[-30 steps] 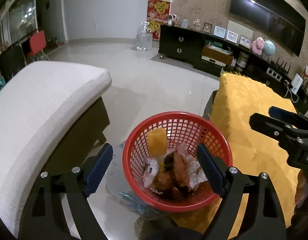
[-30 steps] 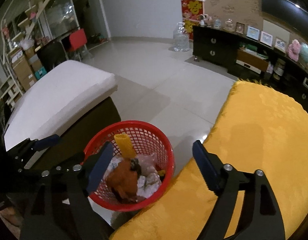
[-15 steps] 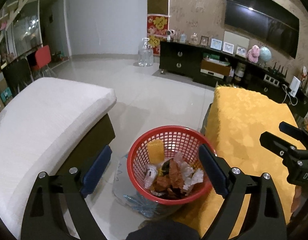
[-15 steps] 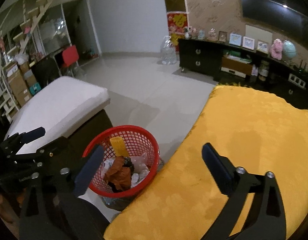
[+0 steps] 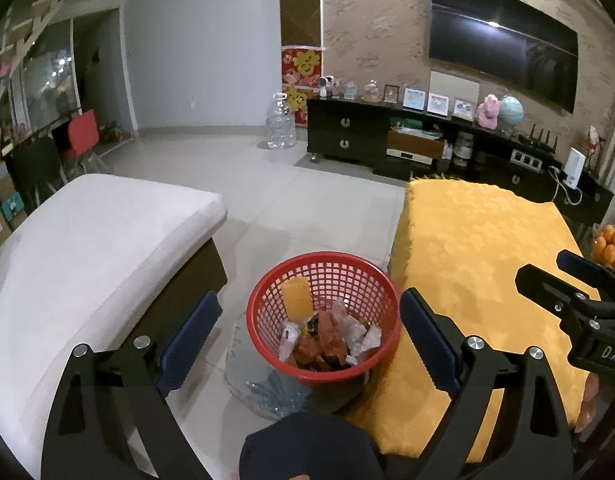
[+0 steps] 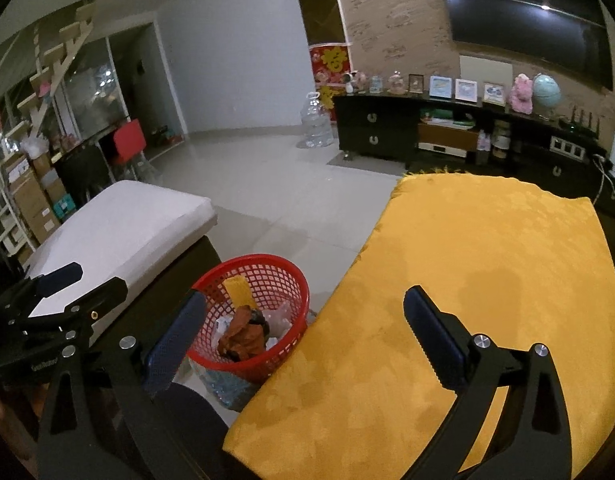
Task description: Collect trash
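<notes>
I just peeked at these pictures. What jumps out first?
The red basket on the floor, full of crumpled trash, sits between a white sofa cushion and a table under a bright yellow cloth. Both grippers hang open and empty above it, the left gripper framing the basket. A big dark TV hangs on the far wall.

The left black two-finger gripper [image 5: 309,330] has flat matte arms pierced by triangular cut-outs, with round silver screw heads at the joints. Its fingers [image 5: 189,338] carry dark blue ribbed pads. The right black two-finger gripper [image 6: 303,334] is built the same, its pads [image 6: 433,338] toothed along the edge. White lettering marks each gripper's body, only partly readable. A dark rounded clothed part of the person [image 5: 309,446] shows at the bottom edge.
</notes>
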Demonstrator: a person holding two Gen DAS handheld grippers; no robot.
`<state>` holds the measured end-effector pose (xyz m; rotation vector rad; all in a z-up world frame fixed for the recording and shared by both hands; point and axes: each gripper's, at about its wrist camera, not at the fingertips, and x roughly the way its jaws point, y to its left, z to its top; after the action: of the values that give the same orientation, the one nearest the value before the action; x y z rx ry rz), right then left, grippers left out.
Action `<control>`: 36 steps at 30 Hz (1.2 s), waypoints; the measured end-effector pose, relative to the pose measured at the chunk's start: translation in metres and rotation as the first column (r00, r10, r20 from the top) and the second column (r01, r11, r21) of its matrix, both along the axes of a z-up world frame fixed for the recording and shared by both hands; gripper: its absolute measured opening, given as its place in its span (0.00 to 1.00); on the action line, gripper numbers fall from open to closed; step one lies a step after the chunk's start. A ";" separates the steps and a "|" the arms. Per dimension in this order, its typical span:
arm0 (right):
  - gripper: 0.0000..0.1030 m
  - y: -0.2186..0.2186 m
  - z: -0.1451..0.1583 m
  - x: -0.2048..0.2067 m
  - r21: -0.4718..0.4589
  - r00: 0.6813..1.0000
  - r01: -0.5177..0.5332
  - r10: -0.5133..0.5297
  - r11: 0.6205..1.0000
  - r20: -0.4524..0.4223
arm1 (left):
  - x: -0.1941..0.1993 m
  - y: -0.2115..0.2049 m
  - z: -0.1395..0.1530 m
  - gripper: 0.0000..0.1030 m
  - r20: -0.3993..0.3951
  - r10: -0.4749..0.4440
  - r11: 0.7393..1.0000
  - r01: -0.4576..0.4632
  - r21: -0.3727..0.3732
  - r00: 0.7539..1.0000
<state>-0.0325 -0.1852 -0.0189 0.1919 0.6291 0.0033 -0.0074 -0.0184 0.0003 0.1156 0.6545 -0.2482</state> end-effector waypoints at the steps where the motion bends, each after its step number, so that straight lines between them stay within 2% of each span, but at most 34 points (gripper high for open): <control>1: 0.93 0.001 0.001 -0.005 -0.001 1.000 0.005 -0.005 1.000 0.002 | -0.004 -0.001 0.000 0.86 0.002 -0.002 1.000 0.002 0.000 1.000; 15: 0.93 0.007 0.013 -0.038 -0.023 0.998 0.060 -0.059 0.998 0.032 | -0.024 -0.005 0.009 0.86 0.026 -0.014 1.000 0.014 -0.004 1.000; 36: 0.93 0.003 0.010 -0.042 -0.013 0.997 0.067 -0.067 0.998 0.032 | -0.024 -0.006 0.010 0.86 0.027 -0.014 1.000 0.014 -0.001 1.000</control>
<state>-0.0740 -0.1819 -0.0088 0.1987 0.5908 -0.0625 -0.0315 -0.0246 0.0107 0.1218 0.6267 -0.2600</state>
